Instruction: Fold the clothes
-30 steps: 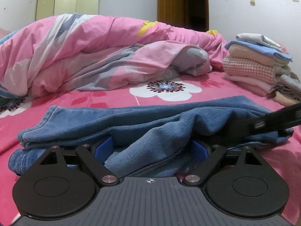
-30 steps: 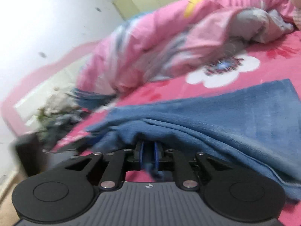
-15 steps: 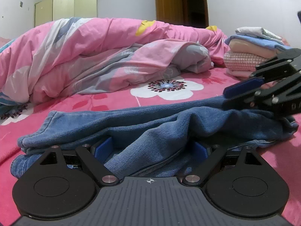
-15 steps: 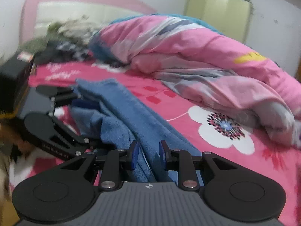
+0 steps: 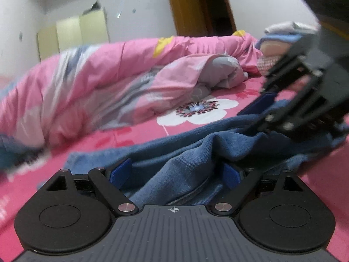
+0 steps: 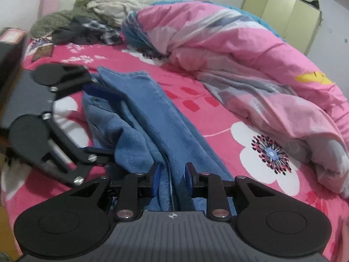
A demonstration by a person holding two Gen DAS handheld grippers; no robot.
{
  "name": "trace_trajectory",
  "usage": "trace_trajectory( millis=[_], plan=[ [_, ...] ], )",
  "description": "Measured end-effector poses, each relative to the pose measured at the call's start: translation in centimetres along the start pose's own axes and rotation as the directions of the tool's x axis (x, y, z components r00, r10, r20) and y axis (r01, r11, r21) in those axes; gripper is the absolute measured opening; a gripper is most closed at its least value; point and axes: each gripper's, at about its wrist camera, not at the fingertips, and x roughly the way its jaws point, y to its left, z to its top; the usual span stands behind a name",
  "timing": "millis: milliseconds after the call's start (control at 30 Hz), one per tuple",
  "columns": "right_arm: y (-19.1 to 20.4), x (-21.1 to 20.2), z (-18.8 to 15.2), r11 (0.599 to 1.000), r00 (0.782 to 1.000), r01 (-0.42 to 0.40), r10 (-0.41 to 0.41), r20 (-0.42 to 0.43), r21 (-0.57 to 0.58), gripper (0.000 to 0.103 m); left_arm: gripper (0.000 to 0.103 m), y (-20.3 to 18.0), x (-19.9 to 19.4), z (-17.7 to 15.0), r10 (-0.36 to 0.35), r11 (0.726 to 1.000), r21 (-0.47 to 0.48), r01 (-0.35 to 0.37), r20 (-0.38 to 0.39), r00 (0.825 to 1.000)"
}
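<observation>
A pair of blue jeans (image 5: 196,152) lies bunched lengthwise on the pink flowered sheet (image 5: 135,139). My left gripper (image 5: 176,172) stands wide open at one end, with loose denim bulging between its blue pads. In the right wrist view that left gripper (image 6: 114,124) straddles the far end of the jeans (image 6: 152,109). My right gripper (image 6: 172,175) sits at the near end with its jaws a little apart; a long fold of denim runs between them without being squeezed. From the left wrist view the right gripper (image 5: 255,118) looms over the jeans at the right.
A rumpled pink duvet (image 6: 240,54) fills the back of the bed. A stack of folded clothes (image 5: 281,43) stands at the right. A heap of unfolded clothes (image 6: 87,21) lies by the headboard. A wooden door (image 5: 192,11) and pale wardrobe (image 5: 74,35) are behind.
My right gripper rolled and swung toward the headboard, and its jaws parted from the fold they pinched. The left gripper stayed in place but tilted; the right gripper looms larger in its view.
</observation>
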Motion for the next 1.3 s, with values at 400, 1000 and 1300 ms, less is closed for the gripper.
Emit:
trace_trajectory(
  millis=[400, 1000, 1300],
  plan=[
    [0.8, -1.4, -0.5, 0.998, 0.994, 0.053, -0.054, 0.094, 0.022, 0.007, 0.093, -2.0, 2.1, 0.5, 0.102, 0.974, 0.205, -0.096, -0.019, 0.995],
    [1.5, -1.6, -1.4, 0.987, 0.976, 0.156, -0.149, 0.159, -0.033, 0.043, 0.097, -1.0, 2.2, 0.5, 0.077, 0.986, 0.155, -0.063, -0.083, 0.994],
    [1.3, -7.9, -2.2, 0.973, 0.969, -0.046, -0.011, 0.246, 0.224, 0.013, 0.096, -1.3, 1.6, 0.4, 0.087, 0.977, 0.196, -0.078, -0.04, 0.995]
  ],
)
